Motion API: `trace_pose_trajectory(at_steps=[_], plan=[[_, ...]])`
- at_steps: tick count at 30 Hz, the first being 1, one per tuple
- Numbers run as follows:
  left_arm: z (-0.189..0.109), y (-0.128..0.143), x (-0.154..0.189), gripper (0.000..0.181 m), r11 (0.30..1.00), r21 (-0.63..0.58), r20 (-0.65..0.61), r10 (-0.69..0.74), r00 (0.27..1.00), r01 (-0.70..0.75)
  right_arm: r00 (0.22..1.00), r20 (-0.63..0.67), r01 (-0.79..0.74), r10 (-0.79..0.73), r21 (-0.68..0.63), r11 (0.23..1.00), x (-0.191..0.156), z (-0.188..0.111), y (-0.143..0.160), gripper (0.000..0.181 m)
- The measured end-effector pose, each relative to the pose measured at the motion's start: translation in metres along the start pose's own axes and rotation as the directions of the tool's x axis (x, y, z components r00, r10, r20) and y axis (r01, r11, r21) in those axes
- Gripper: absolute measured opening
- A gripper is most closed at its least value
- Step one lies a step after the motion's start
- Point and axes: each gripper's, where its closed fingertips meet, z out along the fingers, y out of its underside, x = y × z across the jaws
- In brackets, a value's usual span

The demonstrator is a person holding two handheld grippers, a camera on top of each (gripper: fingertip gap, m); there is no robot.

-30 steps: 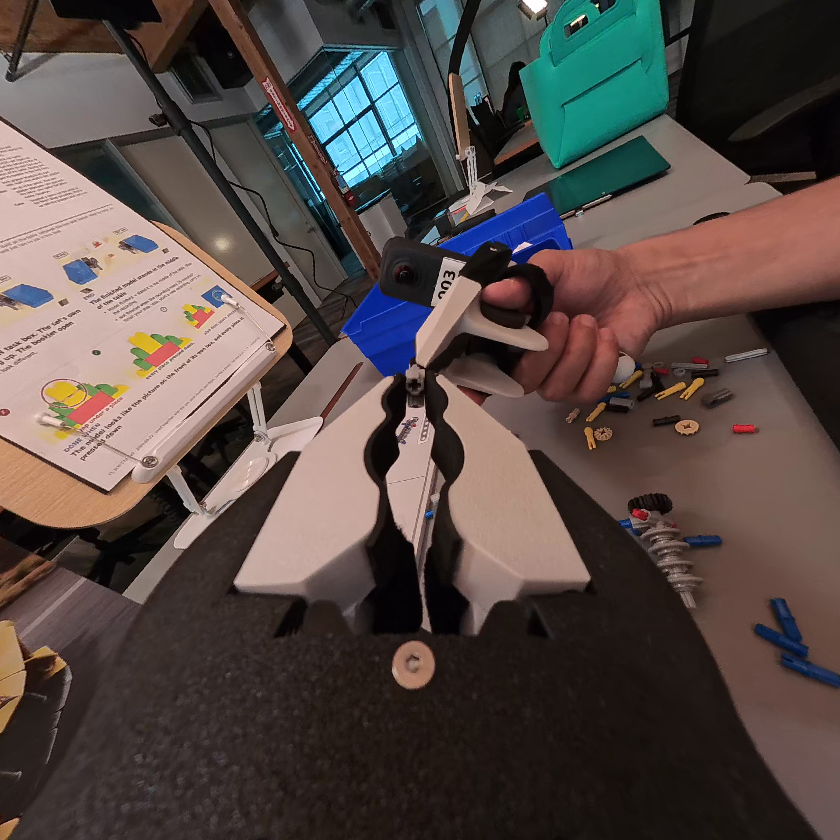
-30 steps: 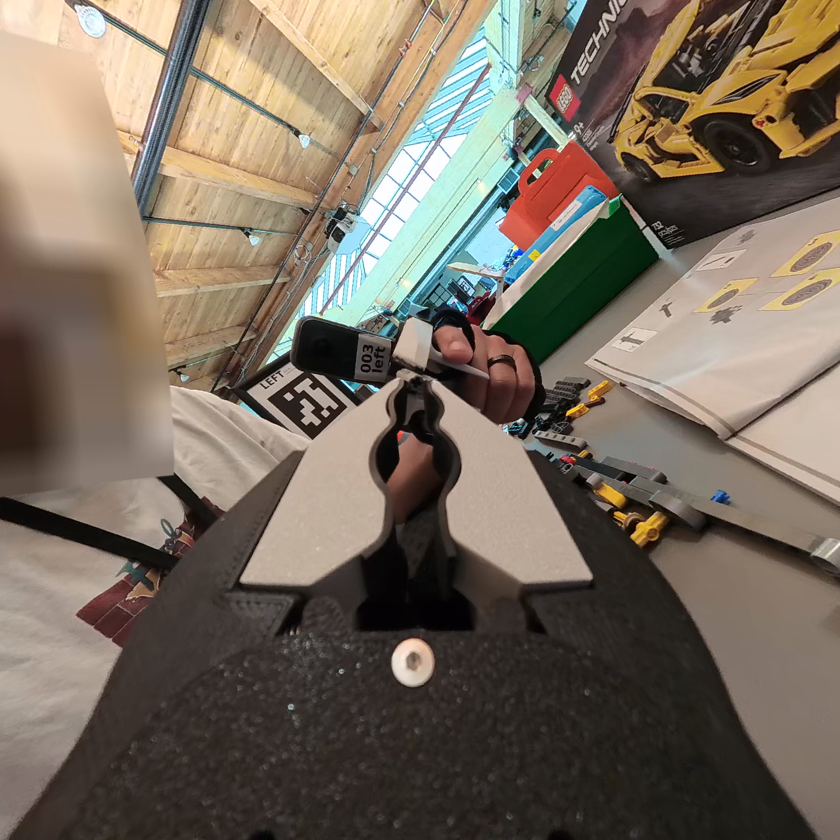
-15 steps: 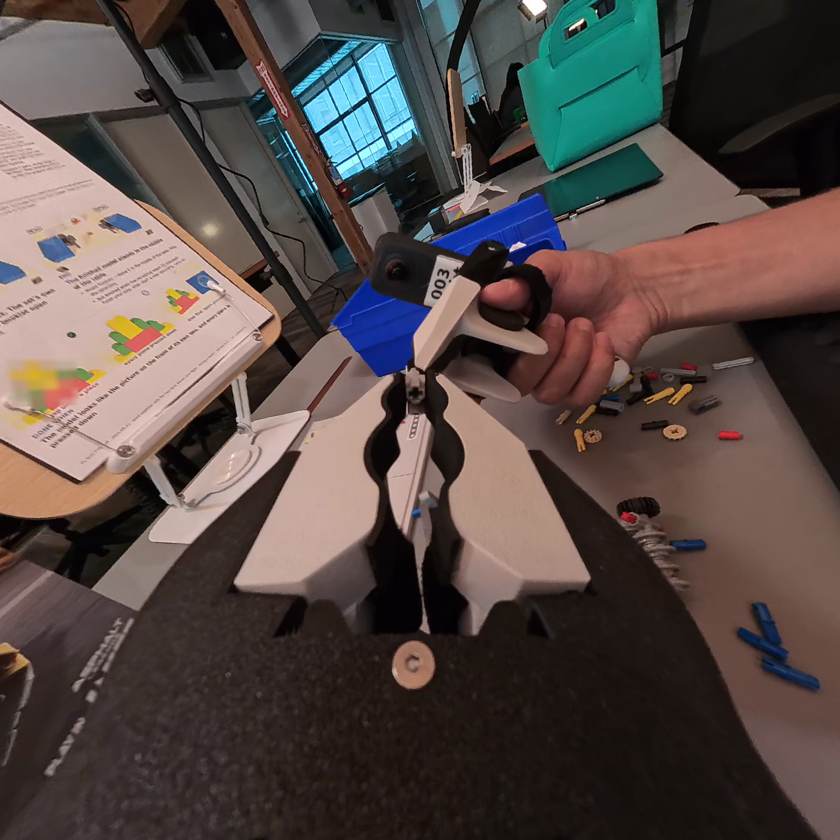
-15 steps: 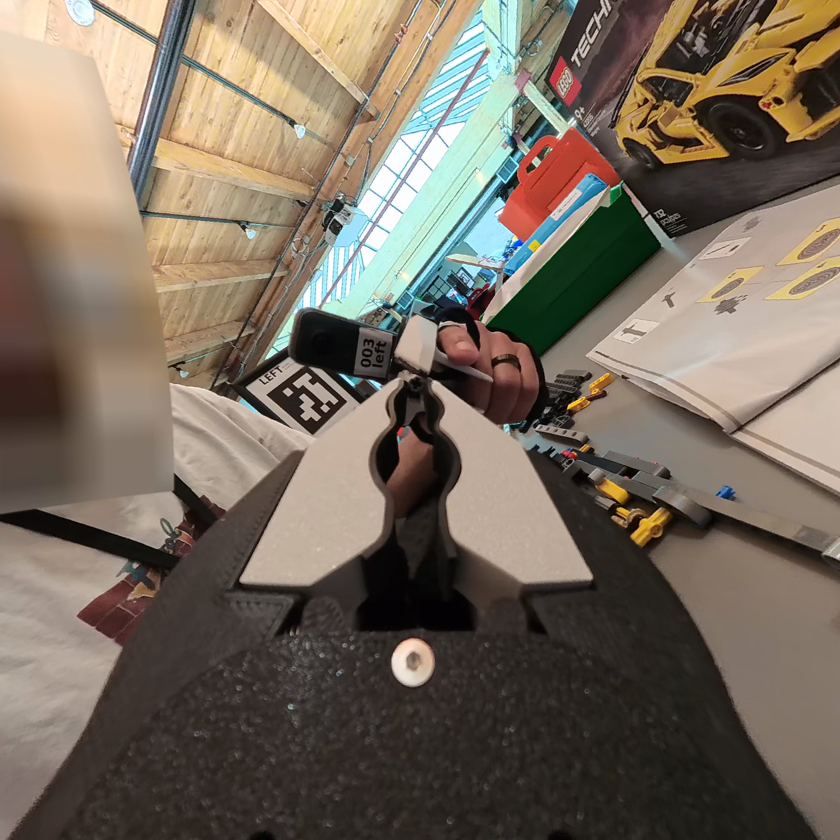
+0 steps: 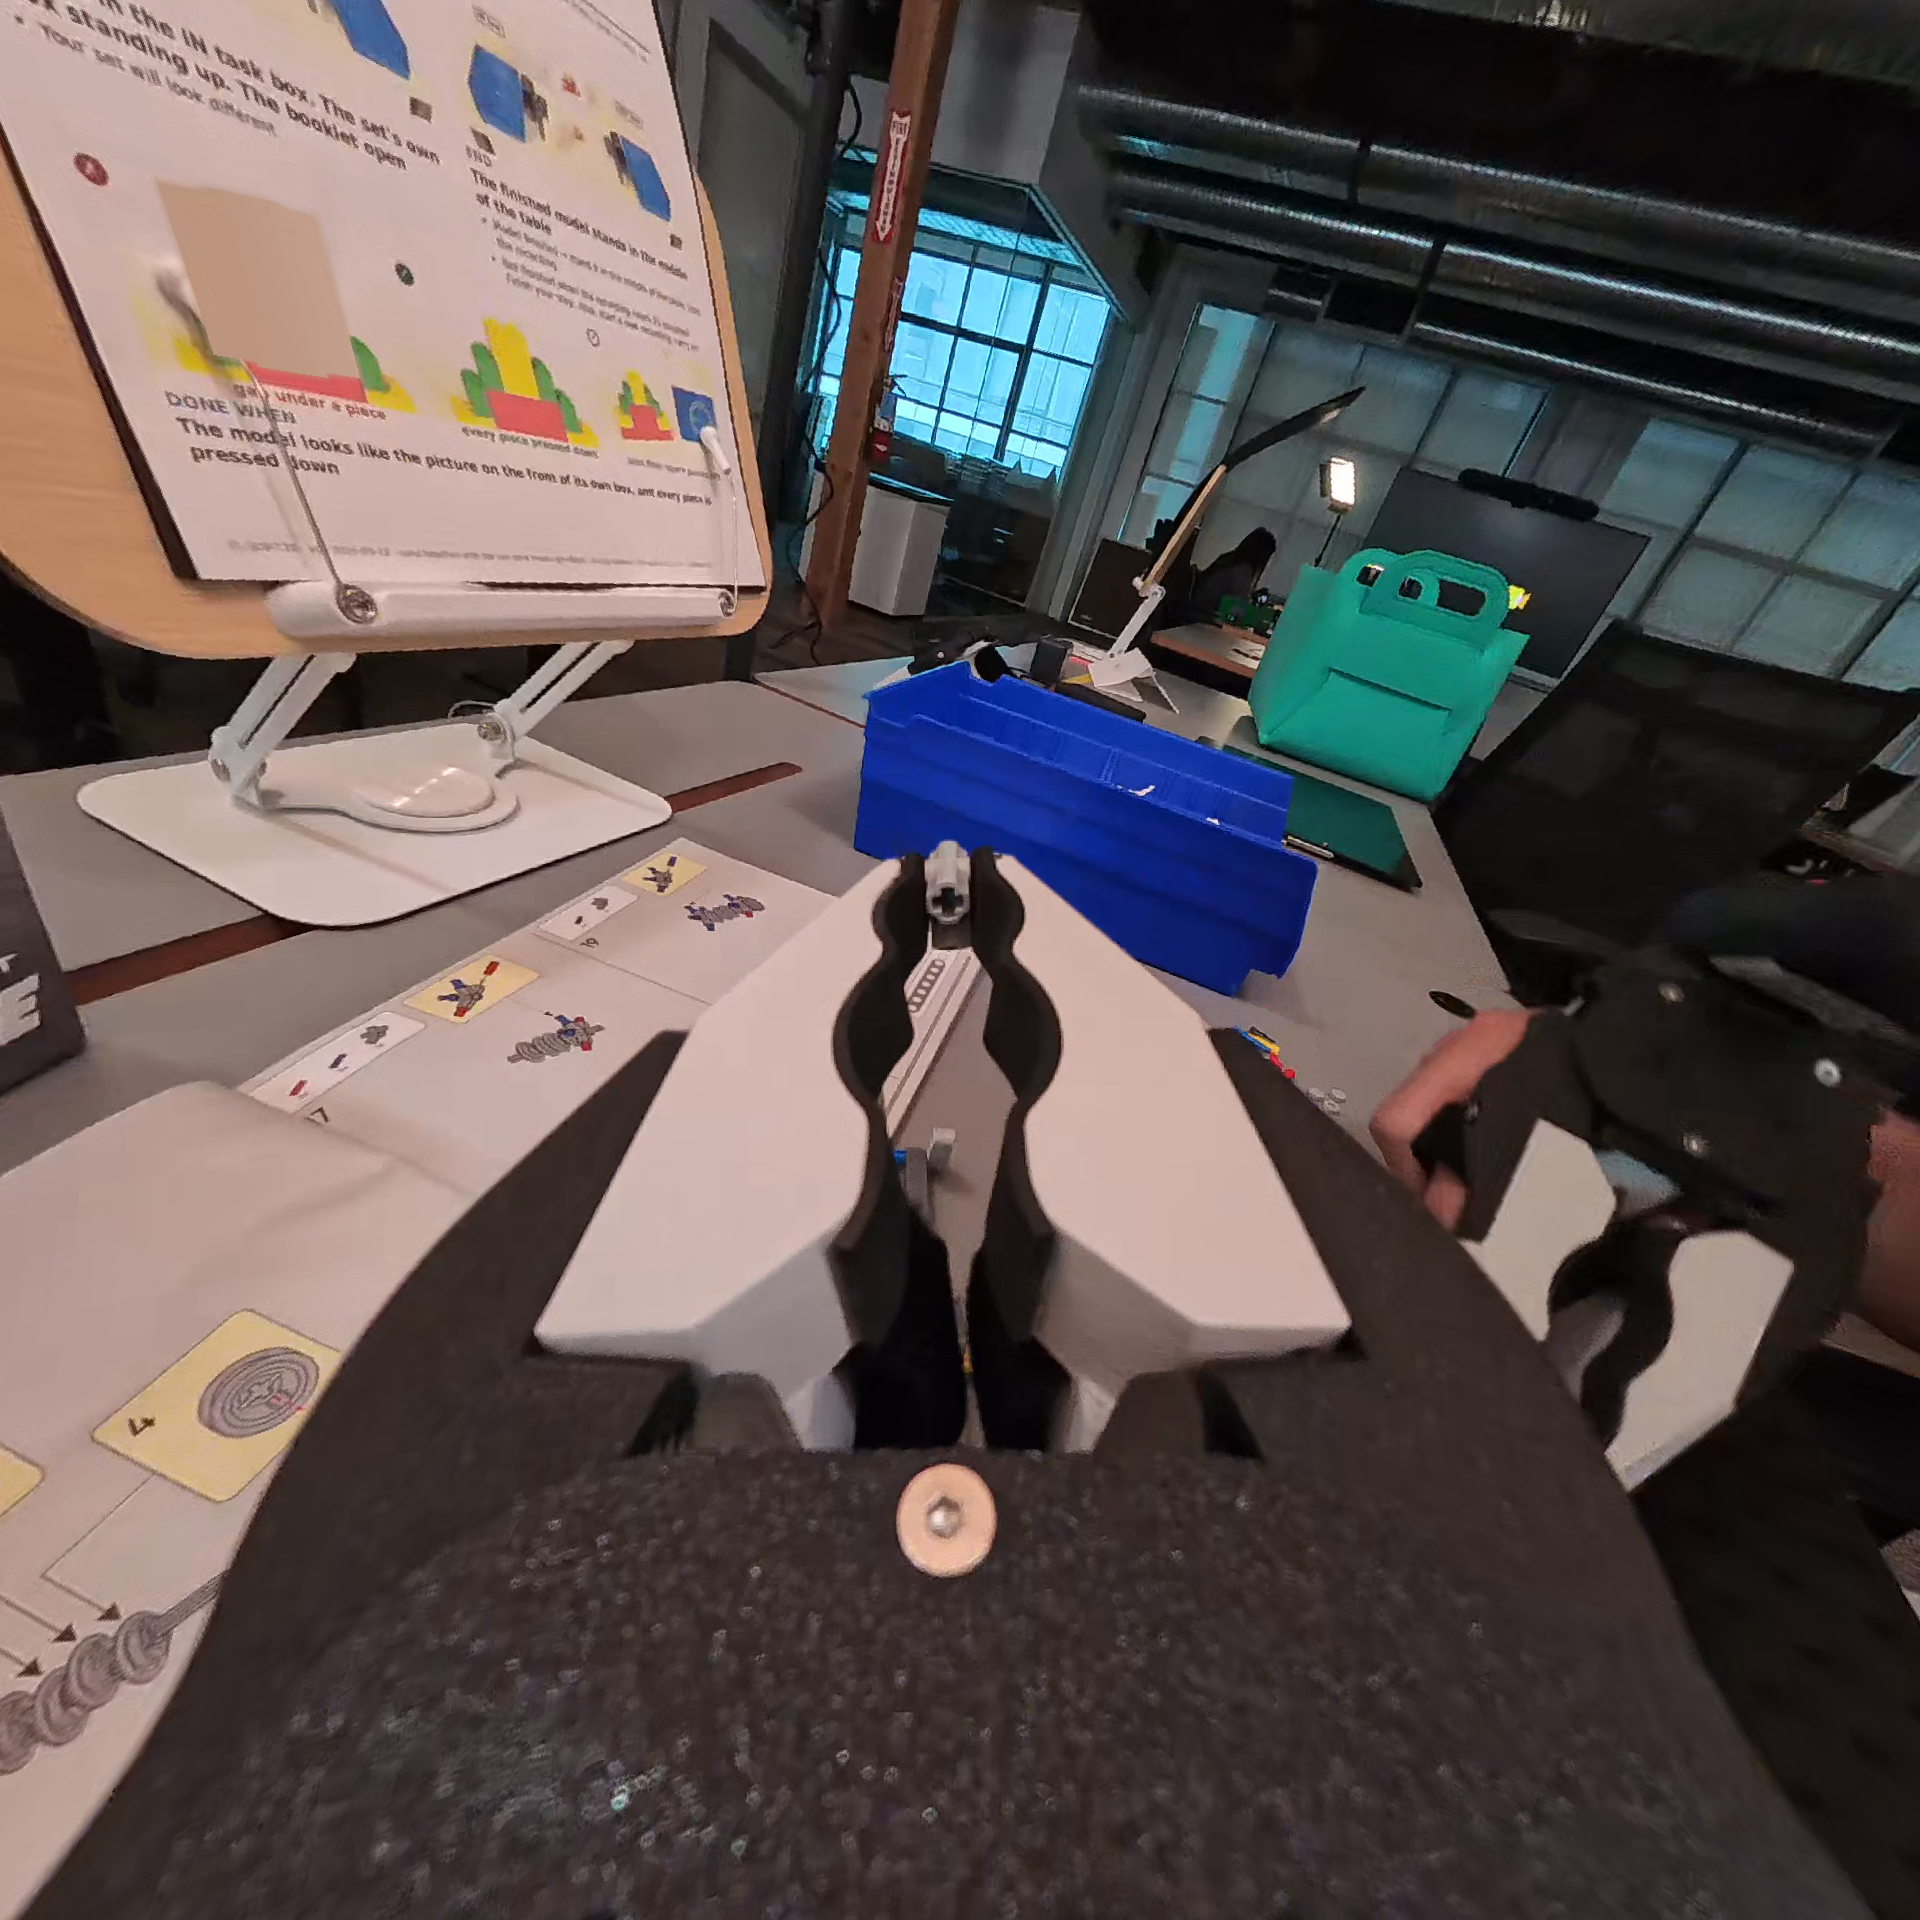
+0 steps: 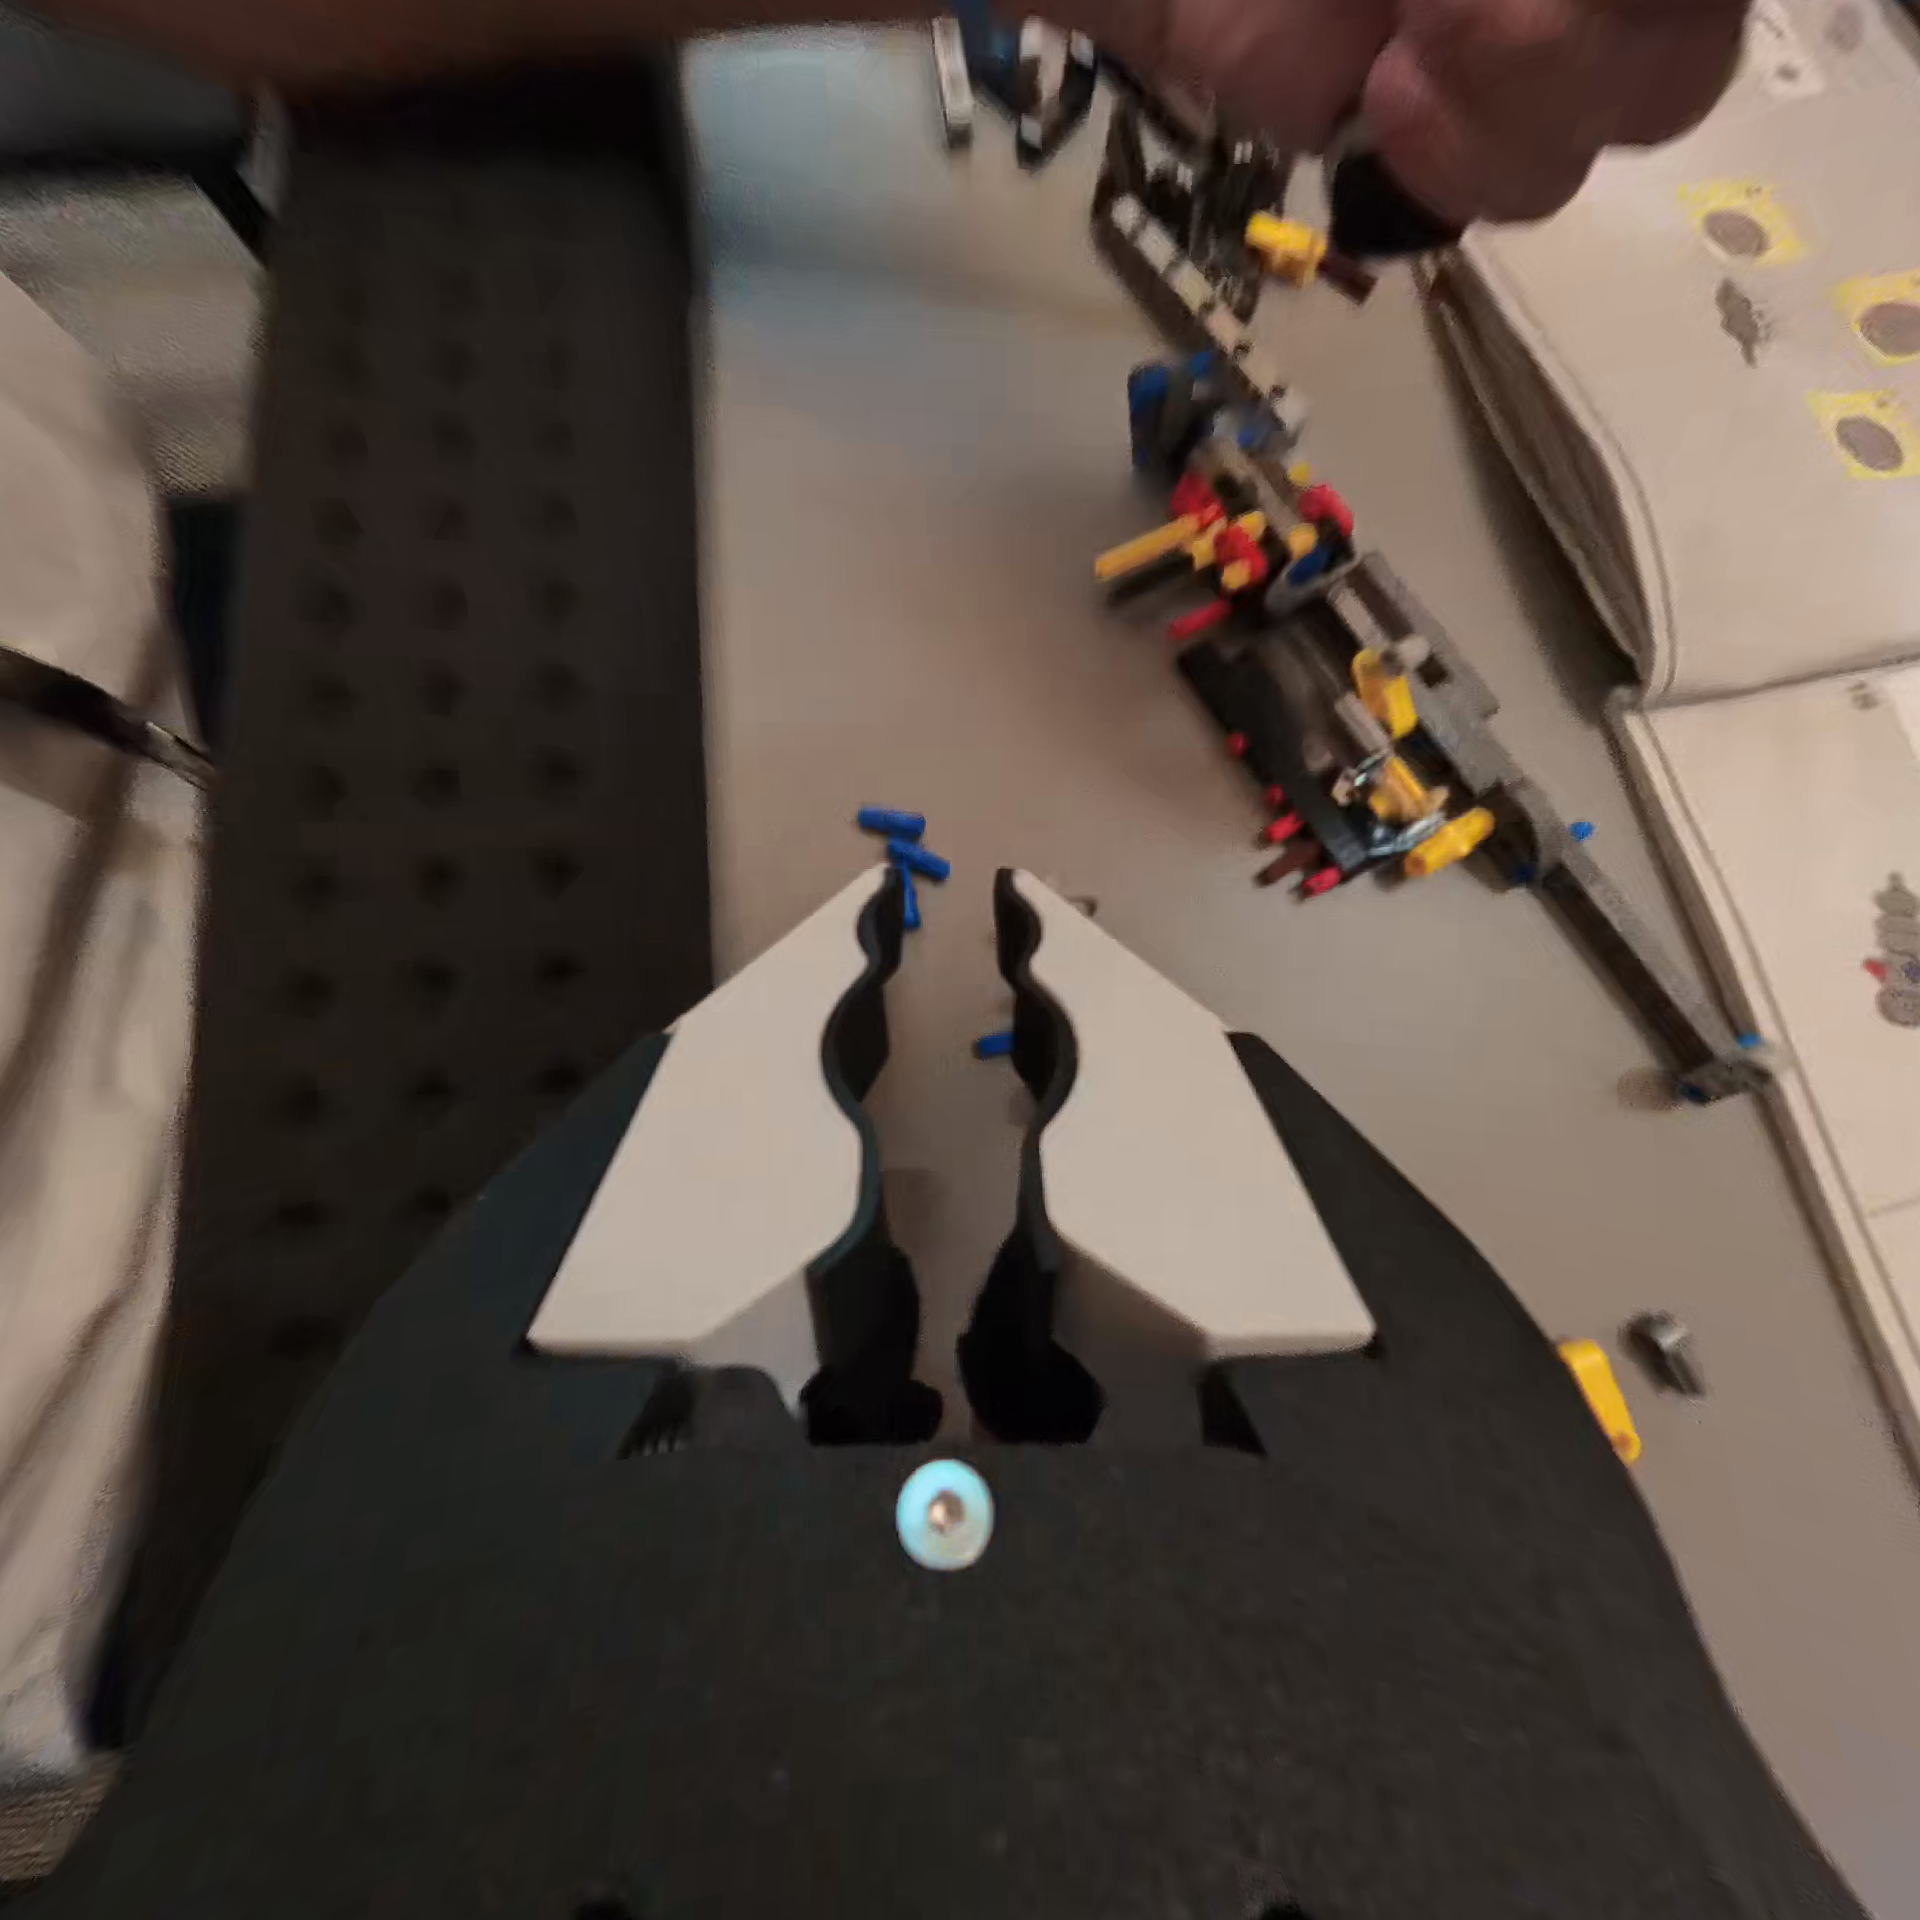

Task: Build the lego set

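The left tool is clenching a small grey connector at its very tips, holding it up above the open booklet on the surface. The right tool is hanging released, jaws apart and empty, over a few blue pins lying loose on the surface.

The connector is likely light, stiff and slick plastic, so a pinch across its flat sides near the middle should keep it from twisting or popping out. The pins are tiny and round; they will probably roll, and are best taken across the shaft with the tips squared to them.

Only the right wrist view is showing the half-built chassis, a long grey and black frame with yellow and red parts, beside the booklet, blurred by motion. Only the left wrist view is showing the blue bin, the instruction sheet on its stand and the teal bag.
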Motion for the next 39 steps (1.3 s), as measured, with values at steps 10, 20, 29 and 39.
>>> trace_pose_trajectory(at_steps=[10,20,29,39], plan=[[0.005,0.005,0.022,0.006,1.0,-0.019,-0.103,0.006,0.995,-0.008,1.0,0.011,-0.014,0.014,0.012,1.0,-0.011,0.025,0.018,0.01],[0.002,0.007,0.044,0.006,0.999,-0.035,-0.241,-0.005,0.97,-0.004,0.998,0.053,-0.033,0.033,0.005,0.999,-0.014,0.033,0.018,0.005],[-0.019,0.003,0.092,0.006,1.0,-0.019,-0.53,-0.025,0.848,0.018,0.976,-0.21,0.019,0.062,0.363,0.932,0.061,-0.073,-0.063,0.003],[-0.008,0.015,0.102,0.006,0.997,-0.057,-0.554,-0.078,0.829,0.055,0.817,-0.49,0.407,-0.303,0.119,0.905,0.091,-0.094,-0.096,0.004]])
